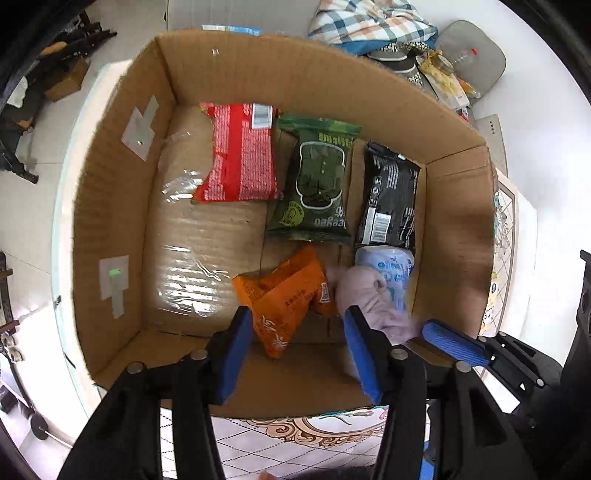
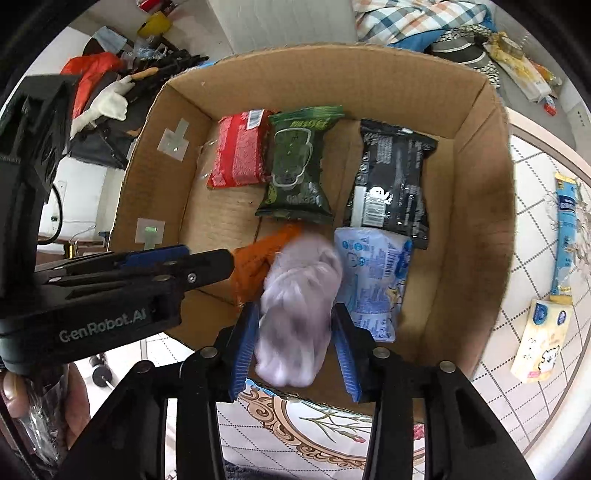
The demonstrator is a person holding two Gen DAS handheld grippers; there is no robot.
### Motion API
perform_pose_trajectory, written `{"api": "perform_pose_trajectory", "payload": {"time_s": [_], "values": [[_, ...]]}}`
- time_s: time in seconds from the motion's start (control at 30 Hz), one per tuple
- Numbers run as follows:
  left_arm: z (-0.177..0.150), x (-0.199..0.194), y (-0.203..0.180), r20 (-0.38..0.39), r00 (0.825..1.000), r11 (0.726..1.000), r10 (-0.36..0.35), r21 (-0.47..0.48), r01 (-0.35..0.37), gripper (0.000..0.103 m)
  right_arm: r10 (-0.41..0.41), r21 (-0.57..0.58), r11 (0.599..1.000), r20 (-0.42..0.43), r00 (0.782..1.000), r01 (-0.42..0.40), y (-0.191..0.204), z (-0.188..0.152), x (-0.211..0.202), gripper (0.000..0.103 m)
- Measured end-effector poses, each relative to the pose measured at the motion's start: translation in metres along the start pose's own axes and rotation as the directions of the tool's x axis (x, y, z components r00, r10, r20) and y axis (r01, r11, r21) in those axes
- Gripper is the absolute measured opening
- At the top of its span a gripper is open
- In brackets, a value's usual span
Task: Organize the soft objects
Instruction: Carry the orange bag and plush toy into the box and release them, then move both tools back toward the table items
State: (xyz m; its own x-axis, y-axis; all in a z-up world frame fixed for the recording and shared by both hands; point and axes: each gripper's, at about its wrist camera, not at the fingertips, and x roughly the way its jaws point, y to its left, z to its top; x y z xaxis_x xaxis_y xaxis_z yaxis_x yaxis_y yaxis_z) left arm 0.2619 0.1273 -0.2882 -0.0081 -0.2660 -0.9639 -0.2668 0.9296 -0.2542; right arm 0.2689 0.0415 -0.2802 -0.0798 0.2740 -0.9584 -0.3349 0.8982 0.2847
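Observation:
An open cardboard box [image 1: 110, 206] [image 2: 476, 229] holds a red packet [image 1: 240, 155] [image 2: 238, 151], a green packet [image 1: 317, 184] [image 2: 297, 170], a black packet [image 1: 391, 199] [image 2: 391, 181], an orange packet [image 1: 284, 295] [image 2: 255, 258] and a light blue tissue pack [image 1: 391, 269] [image 2: 373, 277]. My right gripper [image 2: 295, 343] is shut on a rolled lilac cloth [image 2: 299, 310] [image 1: 373, 306] over the box's near edge. My left gripper [image 1: 299, 350] is open and empty, just above the orange packet.
The box stands on a patterned tablecloth [image 2: 535, 258]. To its right lie a blue stick pack [image 2: 565, 236] and a cream tissue pack [image 2: 541, 339]. A plaid cloth [image 1: 369, 22] and clutter lie beyond the far wall.

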Motion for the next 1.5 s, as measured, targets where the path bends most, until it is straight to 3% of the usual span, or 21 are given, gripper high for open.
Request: {"api": "perform_pose_trajectory", "payload": {"time_s": [0.1, 0.23, 0.6, 0.67, 0.73, 0.8, 0.87, 0.9, 0.97, 1.17, 1.3, 1.4, 1.5], "values": [[-0.004, -0.012, -0.003, 0.043, 0.998, 0.999, 0.051, 0.014, -0.052, 0.050, -0.025, 0.008, 1.000, 0.017, 1.000, 0.025, -0.001, -0.002, -0.007, 0.048], [-0.014, -0.028, -0.007, 0.105, 0.986, 0.991, 0.129, 0.023, -0.132, 0.050, -0.080, 0.026, 0.997, 0.035, 0.996, 0.079, -0.003, -0.009, -0.019, 0.061], [-0.060, -0.061, -0.028, 0.266, 0.932, 0.959, 0.247, 0.070, -0.275, 0.051, -0.198, 0.072, 0.979, 0.100, 0.975, 0.192, -0.005, -0.043, -0.057, 0.064], [-0.068, -0.067, -0.030, 0.295, 0.921, 0.956, 0.256, 0.066, -0.287, 0.061, -0.213, 0.081, 0.976, 0.121, 0.970, 0.204, -0.005, -0.049, -0.067, 0.068], [-0.074, -0.074, -0.031, 0.321, 0.913, 0.957, 0.253, 0.057, -0.285, 0.089, -0.216, 0.086, 0.975, 0.139, 0.967, 0.205, -0.005, -0.056, -0.076, 0.069], [-0.080, -0.079, -0.031, 0.337, 0.905, 0.957, 0.259, 0.040, -0.288, 0.091, -0.218, 0.095, 0.974, 0.155, 0.964, 0.205, -0.004, -0.061, -0.085, 0.069], [-0.085, -0.084, -0.030, 0.344, 0.902, 0.959, 0.260, 0.019, -0.284, 0.093, -0.222, 0.091, 0.974, 0.173, 0.960, 0.209, -0.001, -0.066, -0.093, 0.079], [-0.087, -0.087, -0.030, 0.346, 0.901, 0.959, 0.260, 0.012, -0.282, 0.096, -0.224, 0.090, 0.973, 0.181, 0.958, 0.211, 0.000, -0.068, -0.096, 0.089], [-0.091, -0.092, -0.031, 0.358, 0.897, 0.960, 0.260, 0.002, -0.279, 0.098, -0.223, 0.092, 0.974, 0.203, 0.953, 0.208, 0.001, -0.073, -0.104, 0.091], [-0.101, -0.109, -0.047, 0.383, 0.893, 0.966, 0.238, -0.001, -0.258, 0.099, -0.171, 0.110, 0.983, 0.239, 0.956, 0.149, -0.008, -0.085, -0.124, 0.095], [-0.103, -0.116, -0.093, 0.408, 0.890, 0.965, 0.201, 0.074, -0.252, 0.099, -0.150, 0.163, 0.981, 0.271, 0.951, 0.108, -0.036, -0.100, -0.143, 0.095], [-0.101, -0.105, -0.139, 0.393, 0.904, 0.961, 0.166, 0.141, -0.238, 0.099, -0.167, 0.243, 0.965, 0.279, 0.946, 0.098, -0.080, -0.120, -0.158, 0.095], [-0.097, -0.073, -0.195, 0.340, 0.929, 0.947, 0.143, 0.227, -0.229, 0.099, -0.204, 0.334, 0.936, 0.267, 0.942, 0.109, -0.133, -0.142, -0.169, 0.095]]}}
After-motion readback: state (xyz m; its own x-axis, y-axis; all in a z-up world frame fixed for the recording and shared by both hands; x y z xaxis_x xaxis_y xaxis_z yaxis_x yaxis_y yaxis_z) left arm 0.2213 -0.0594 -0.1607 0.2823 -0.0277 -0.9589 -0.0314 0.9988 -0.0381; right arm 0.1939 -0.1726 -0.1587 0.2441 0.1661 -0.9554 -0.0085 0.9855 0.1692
